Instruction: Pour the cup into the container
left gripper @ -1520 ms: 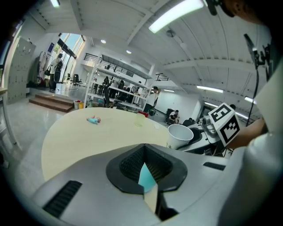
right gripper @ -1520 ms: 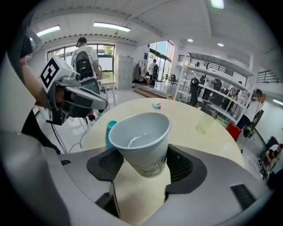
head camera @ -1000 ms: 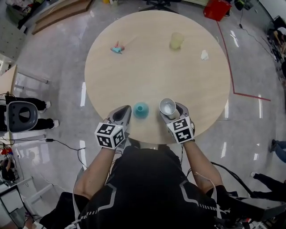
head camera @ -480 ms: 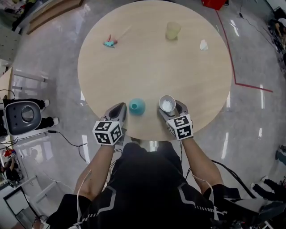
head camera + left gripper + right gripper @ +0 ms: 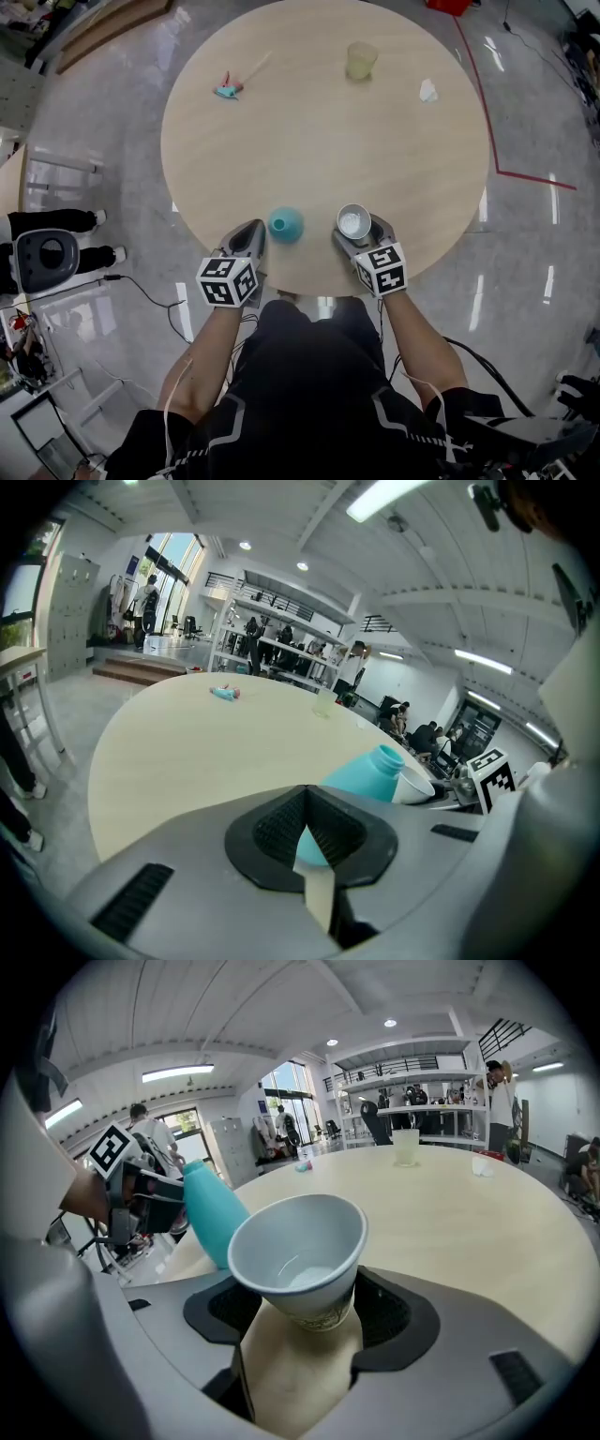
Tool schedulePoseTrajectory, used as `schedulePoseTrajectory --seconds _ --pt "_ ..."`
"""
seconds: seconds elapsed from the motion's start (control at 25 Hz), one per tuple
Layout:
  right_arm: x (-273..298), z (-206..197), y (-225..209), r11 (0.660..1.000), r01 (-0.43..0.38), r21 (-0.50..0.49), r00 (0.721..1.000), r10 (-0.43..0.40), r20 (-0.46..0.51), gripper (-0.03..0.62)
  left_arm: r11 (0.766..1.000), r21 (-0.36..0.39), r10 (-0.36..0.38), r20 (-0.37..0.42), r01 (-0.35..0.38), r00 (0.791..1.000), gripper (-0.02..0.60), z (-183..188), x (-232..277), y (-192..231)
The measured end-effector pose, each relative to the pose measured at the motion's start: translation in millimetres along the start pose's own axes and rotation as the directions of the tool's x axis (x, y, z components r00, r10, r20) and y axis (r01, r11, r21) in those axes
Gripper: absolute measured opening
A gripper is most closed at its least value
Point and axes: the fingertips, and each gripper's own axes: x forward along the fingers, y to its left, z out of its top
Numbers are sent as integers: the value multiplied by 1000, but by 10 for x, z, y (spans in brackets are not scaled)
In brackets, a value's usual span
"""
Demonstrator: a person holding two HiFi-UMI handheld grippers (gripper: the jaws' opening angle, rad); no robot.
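Note:
A white paper cup (image 5: pixel 352 222) with a little clear liquid in it sits between the jaws of my right gripper (image 5: pixel 356 232), which is shut on its sides near the round table's front edge. In the right gripper view the cup (image 5: pixel 300 1246) leans slightly left over the gripper (image 5: pixel 309 1321). A teal bottle-shaped container (image 5: pixel 286 224) stands upright just left of the cup, its open neck (image 5: pixel 386 757) showing in the left gripper view. My left gripper (image 5: pixel 246 236) is shut and holds nothing, just left of the container.
The wooden table (image 5: pixel 319 141) also holds a yellowish translucent cup (image 5: pixel 361 60) at the far side, a small white scrap (image 5: pixel 427 91) to its right, and a small teal-and-pink object (image 5: pixel 228 89) at the far left. A grey device (image 5: pixel 42 258) stands on the floor to the left.
Both grippers have sunk a little at the table's front edge. The cup stays in the right gripper. The teal container has not moved.

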Motion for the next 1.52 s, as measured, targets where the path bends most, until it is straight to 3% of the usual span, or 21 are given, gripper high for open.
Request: schedulePoseTrajectory --seconds 0.44,0.6,0.76,0.96,1.12,1.16,1.24,1.36,1.44,1.52 --pt "-73 21 40 1000 8 -5 1000 -7 20 314 999 47 -25 27 24 999 2 107 -68 -39" --pt "-224 149 100 998 25 -52 999 -23 44 325 994 96 -53 45 49 998 2 186 -95 -90" --pt "-345 320 104 999 25 -37 997 -22 80 353 991 126 -61 73 52 995 2 306 -110 -146" --pt "-551 755 134 996 46 -75 982 -31 187 360 988 142 -88 145 68 986 2 572 -210 -247" --pt "-752 1208 264 995 21 -94 950 9 313 356 986 156 -94 198 63 976 2 776 -320 -317" --pt "-806 1298 310 995 12 -99 941 22 337 343 985 159 -98 208 65 973 2 810 -355 -347" --pt "-918 1427 397 994 -3 -107 928 43 370 240 985 157 -112 224 78 968 2 855 -426 -431" --pt "-1049 1580 464 995 -24 -93 909 60 412 138 986 138 -128 248 96 960 2 950 -509 -559" --pt "-1122 1665 456 996 -24 -87 900 59 432 43 981 158 -150 263 111 953 2 1024 -552 -693" --pt "-1202 1696 439 996 -26 -83 896 60 440 8 973 193 -180 270 130 946 2 1060 -600 -863"
